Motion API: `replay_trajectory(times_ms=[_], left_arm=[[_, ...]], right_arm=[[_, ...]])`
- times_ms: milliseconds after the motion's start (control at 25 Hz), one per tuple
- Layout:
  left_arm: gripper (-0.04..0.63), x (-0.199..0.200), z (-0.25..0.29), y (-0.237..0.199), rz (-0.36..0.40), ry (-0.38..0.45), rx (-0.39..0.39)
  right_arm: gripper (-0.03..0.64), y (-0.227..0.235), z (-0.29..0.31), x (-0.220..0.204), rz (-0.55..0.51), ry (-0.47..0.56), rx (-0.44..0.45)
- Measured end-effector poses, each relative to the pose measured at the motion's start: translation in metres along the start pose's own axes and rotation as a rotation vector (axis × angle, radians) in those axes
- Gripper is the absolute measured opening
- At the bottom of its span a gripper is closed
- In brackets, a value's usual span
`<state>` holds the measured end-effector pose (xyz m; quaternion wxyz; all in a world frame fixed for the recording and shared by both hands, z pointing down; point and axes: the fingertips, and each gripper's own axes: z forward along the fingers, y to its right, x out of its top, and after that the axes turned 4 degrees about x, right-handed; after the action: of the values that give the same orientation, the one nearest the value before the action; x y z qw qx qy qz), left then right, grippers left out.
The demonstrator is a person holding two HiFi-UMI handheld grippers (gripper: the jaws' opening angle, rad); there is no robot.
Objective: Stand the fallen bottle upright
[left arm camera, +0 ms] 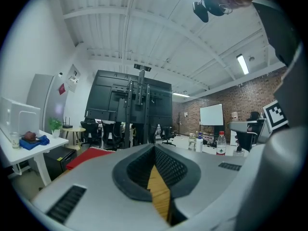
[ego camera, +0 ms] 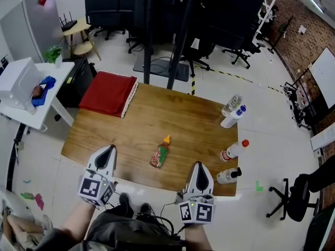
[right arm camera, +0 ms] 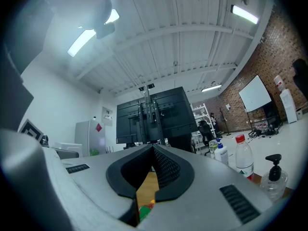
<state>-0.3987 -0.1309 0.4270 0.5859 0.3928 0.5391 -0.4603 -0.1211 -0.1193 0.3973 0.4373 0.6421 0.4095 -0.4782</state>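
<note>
The fallen bottle (ego camera: 160, 153) lies on its side in the middle of the wooden table (ego camera: 141, 124); it has an orange cap and a green and red label. My left gripper (ego camera: 109, 149) hovers at the table's near edge, left of the bottle, with its jaws together and nothing in them. My right gripper (ego camera: 199, 165) is at the near edge to the bottle's right, also shut and empty. In the right gripper view, a bit of the bottle (right arm camera: 144, 209) shows in the gap below the closed tips (right arm camera: 154, 147). The left gripper view shows only table wood below its closed tips (left arm camera: 154, 146).
A folded red cloth (ego camera: 109, 93) lies on the table's far left corner. Several upright bottles stand along the right edge: a clear one (ego camera: 232, 104), a white blue-capped one (ego camera: 233, 118), a red-capped one (ego camera: 234, 150) and a pump bottle (ego camera: 228, 175). A white side table (ego camera: 49, 95) stands left.
</note>
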Motion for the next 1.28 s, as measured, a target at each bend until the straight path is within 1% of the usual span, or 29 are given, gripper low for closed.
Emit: replay_trajectory(times_ms=[120, 200, 320, 400, 520, 600, 800, 960, 1040, 1160, 1280], left_arm=[[0.028, -0.004, 0.011, -0.012, 0.004, -0.014, -0.007], [0.029, -0.009, 0.022, -0.026, -0.002, -0.029, -0.012], [0.029, -0.021, 0.046, -0.051, -0.014, -0.047, -0.041], [0.029, -0.028, 0.065, -0.066, -0.031, -0.067, -0.06], [0.029, -0.038, 0.096, -0.085, -0.03, -0.097, -0.092], [0.029, -0.046, 0.117, -0.094, -0.037, -0.122, -0.119], [0.03, -0.066, 0.159, -0.113, -0.055, -0.201, -0.156], [0.032, -0.086, 0.184, -0.109, -0.054, -0.29, -0.236], [0.032, -0.095, 0.195, -0.107, -0.05, -0.326, -0.259], [0.032, -0.106, 0.213, -0.106, -0.042, -0.376, -0.266], [0.032, -0.124, 0.229, -0.105, -0.008, -0.475, -0.259]], right_arm=[[0.017, -0.005, 0.015, -0.013, -0.007, -0.029, -0.019], [0.018, -0.009, 0.027, -0.023, -0.012, -0.051, -0.044], [0.018, -0.019, 0.05, -0.04, -0.021, -0.092, -0.064], [0.018, -0.026, 0.068, -0.057, -0.02, -0.133, -0.074], [0.017, -0.028, 0.098, -0.084, -0.019, -0.204, -0.116], [0.018, -0.029, 0.117, -0.1, -0.033, -0.256, -0.128], [0.018, -0.031, 0.158, -0.138, 0.008, -0.382, -0.112], [0.02, -0.03, 0.182, -0.165, 0.039, -0.476, -0.108], [0.02, -0.029, 0.191, -0.179, 0.06, -0.526, -0.099], [0.022, -0.024, 0.202, -0.2, 0.091, -0.607, -0.081], [0.046, -0.016, 0.209, -0.223, 0.106, -0.704, -0.08]])
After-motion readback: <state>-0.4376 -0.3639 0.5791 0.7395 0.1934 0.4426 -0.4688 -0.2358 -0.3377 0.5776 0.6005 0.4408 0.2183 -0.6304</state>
